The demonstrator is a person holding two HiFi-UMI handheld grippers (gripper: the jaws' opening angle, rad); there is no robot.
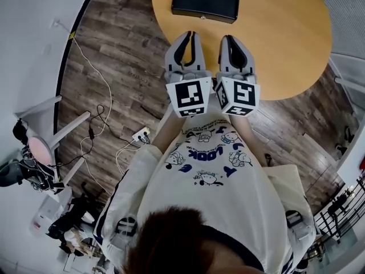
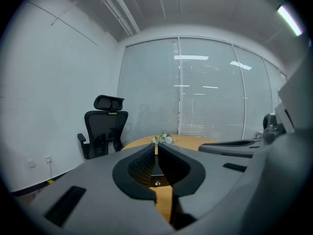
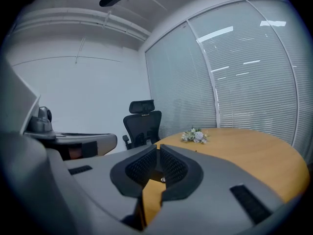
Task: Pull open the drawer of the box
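Left tongs [image 1: 188, 36] and right tongs [image 1: 231, 39] are both clenched on nothing, side by side over the surface [image 1: 285, 50]. The box [image 1: 205, 0] lies near at 12 o'clock, long axis 9-to-3, its drawer knob [image 1: 202, 17] facing 6. The left tongs look slightly nearer it.

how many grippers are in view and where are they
2. The left gripper hangs over the table's near edge, the right gripper just beside it; both point at the black box, jaws shut and empty.
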